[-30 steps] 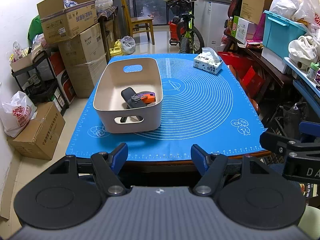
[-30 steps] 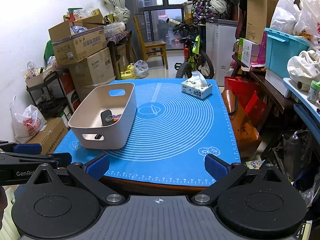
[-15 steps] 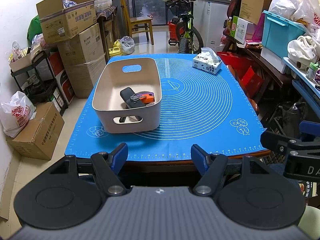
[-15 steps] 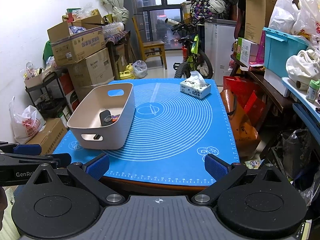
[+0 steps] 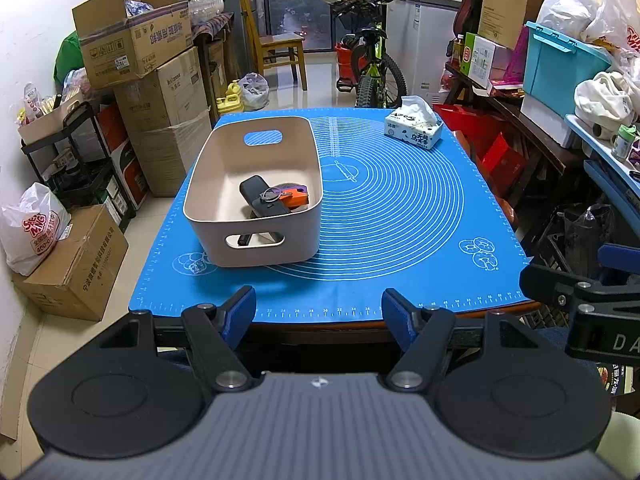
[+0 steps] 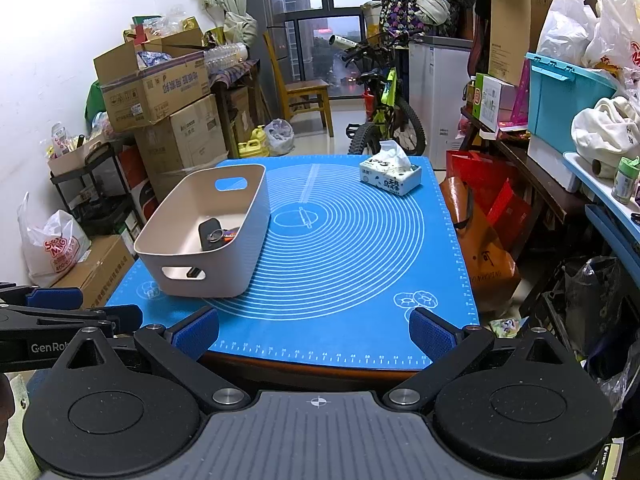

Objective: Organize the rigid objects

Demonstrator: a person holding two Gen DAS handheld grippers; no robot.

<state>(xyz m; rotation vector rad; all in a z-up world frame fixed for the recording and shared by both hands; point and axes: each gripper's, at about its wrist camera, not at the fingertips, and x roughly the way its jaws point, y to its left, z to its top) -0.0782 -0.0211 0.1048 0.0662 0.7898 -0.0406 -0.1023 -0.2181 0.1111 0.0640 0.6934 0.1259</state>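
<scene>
Here, far left off the table: stacked cardboard boxes against the wall, a white plastic bag on another carton on the floor. Left part of the blue mat: beige bin, upright, handle cut-outs on both short ends. Inside it, toward the near end, a black flat object lies tilted with a metal ring on top, touching an orange item on its right. What these objects are exactly, cannot tell. Centre of mat bare, ring pattern only. Far right corner of mat: tissue box, well apart from the bin. Beyond the table, a bicycle.

Left gripper: blue pads spread apart, nothing between them, held off the near table edge. Right gripper: pads spread wider, nothing between them, also short of the near edge, to the right of the left one.
</scene>
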